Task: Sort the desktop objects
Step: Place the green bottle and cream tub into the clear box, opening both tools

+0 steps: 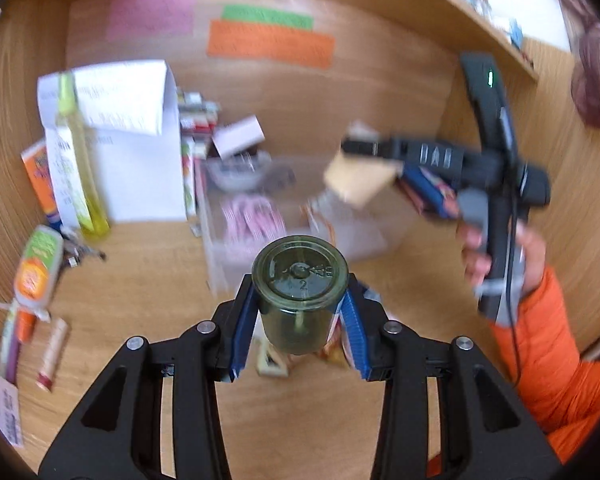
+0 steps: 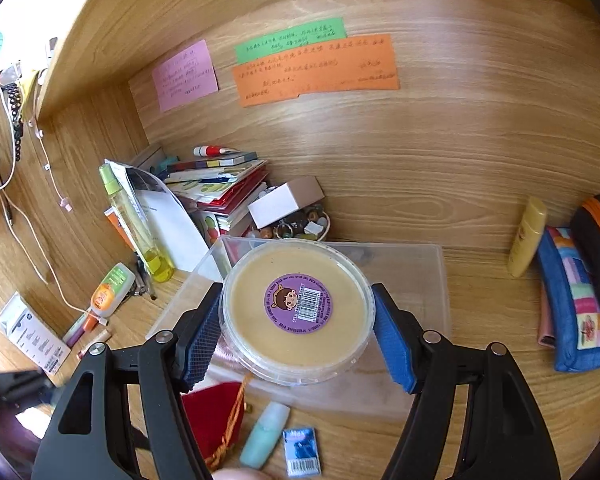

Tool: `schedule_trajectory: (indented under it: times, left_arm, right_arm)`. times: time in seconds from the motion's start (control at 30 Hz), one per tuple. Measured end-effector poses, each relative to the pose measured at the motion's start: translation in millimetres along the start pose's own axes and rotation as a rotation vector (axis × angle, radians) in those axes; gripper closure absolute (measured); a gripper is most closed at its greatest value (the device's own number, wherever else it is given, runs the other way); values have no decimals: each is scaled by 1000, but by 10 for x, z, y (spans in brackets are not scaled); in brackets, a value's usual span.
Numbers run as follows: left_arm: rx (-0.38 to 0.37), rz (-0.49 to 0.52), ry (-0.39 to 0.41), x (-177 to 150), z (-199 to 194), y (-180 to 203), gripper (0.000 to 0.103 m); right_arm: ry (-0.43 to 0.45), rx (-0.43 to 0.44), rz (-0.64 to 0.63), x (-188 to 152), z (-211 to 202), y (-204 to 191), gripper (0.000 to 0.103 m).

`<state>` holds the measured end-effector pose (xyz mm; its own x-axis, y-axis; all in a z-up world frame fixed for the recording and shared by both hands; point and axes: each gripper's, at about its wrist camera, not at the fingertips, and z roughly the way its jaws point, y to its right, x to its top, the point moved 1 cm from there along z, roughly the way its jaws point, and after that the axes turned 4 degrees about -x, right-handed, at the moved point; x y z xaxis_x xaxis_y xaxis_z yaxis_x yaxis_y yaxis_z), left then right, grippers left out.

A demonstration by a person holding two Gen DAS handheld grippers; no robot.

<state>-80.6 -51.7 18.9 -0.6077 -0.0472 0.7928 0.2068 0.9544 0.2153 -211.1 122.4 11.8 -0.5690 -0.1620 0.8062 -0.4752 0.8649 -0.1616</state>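
My left gripper [image 1: 300, 304] is shut on a small green glass jar [image 1: 300, 292], held above the wooden desk with its base facing the camera. My right gripper [image 2: 296, 320] is shut on a round clear tub of tan cream [image 2: 296, 312] with a purple sticker, held over a clear plastic box [image 2: 412, 280]. In the left wrist view the right gripper [image 1: 352, 148] shows at the right, holding the tan tub [image 1: 360, 176] above the same clear box [image 1: 352, 236].
Books [image 2: 220, 184], a yellow spray bottle [image 2: 136, 220], papers and a bowl of trinkets [image 2: 300, 228] stand at the back left. A yellow tube [image 2: 528, 236] and pouches [image 2: 576, 296] lie right. A red pouch [image 2: 216, 416], blue tube [image 2: 264, 436] and packet [image 2: 302, 450] lie in front.
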Motion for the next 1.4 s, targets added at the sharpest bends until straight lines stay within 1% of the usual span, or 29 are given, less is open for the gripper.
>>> schedule_trajectory:
  times: [0.1,0.2,0.27,0.33,0.47,0.63,0.73,0.83,0.97,1.03,1.17,1.23,1.33,1.4]
  left_arm:
    - [8,-11,48,211,-7,-66,62]
    - [39,-11,84,391,43,-136,62]
    - [31,-11,84,493,128,-174,62]
    - [47,-23,84,580,229,-226,62]
    - [52,-46,59,734,464,-333,62]
    - [78,-59,10,836,766,-443,62]
    - [99,-60,-34,850,952,-502,62]
    - [121,-59,-68,863,1134,-565,62]
    - [132,-63,-107,884,1364,-627,62]
    - [142,-64,-120,891,1465,-651,62]
    - [145,-72,-134,930,1619,-673,62]
    - [162,-70,-143,938,1708,-689,62]
    - [172,-75,-157,898,1820,-736,62]
    - [165,-75,-155,886,1811,-743,62]
  right_arm:
    - [-13,8,5,40,108,-34,36]
    - [-27,-7,-7,75,214,-62,36]
    - [-33,-19,-15,99,275,-67,36]
    - [-37,-39,-20,125,343,-64,36]
    - [-46,-81,-26,158,492,-57,36]
    - [-104,-60,-10,122,748,-79,36]
    - [-130,-69,-19,76,878,-88,36]
    - [-145,-91,-40,33,961,-89,36]
    - [-144,-149,-88,-2,1016,-120,36]
    - [-146,-174,-107,-20,1045,-127,36]
    - [-159,-178,-75,-25,1077,-37,36]
    - [-166,-188,-66,-39,1108,2,36]
    - [-169,-225,-83,-58,1148,0,36]
    - [-166,-242,-94,-63,1143,-14,36]
